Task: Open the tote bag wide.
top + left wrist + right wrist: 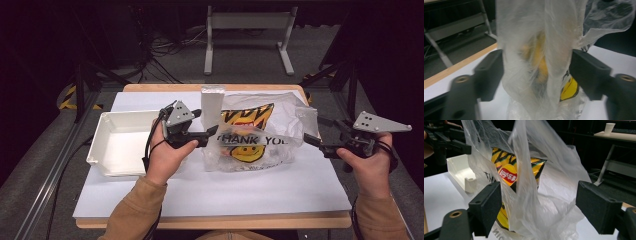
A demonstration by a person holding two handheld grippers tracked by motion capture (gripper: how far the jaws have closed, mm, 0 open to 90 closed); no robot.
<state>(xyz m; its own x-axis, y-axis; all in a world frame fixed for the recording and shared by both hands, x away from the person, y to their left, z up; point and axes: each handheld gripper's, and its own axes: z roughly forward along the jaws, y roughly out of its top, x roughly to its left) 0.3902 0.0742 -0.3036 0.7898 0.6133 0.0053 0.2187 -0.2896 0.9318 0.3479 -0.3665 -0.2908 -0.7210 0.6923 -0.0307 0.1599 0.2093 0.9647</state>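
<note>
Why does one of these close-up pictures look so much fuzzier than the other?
Left gripper view: the bag hangs so close to the lens that its plastic and the jaws blur. Right gripper view: the chip packet sits farther off, logo crisp. High view: table brightly lit, room behind dark.

The bag [260,137] reads "THANK YOU" in black above a yellow smiley. The chip packet [510,173] inside carries a red "Lay's" logo with Chinese characters.
</note>
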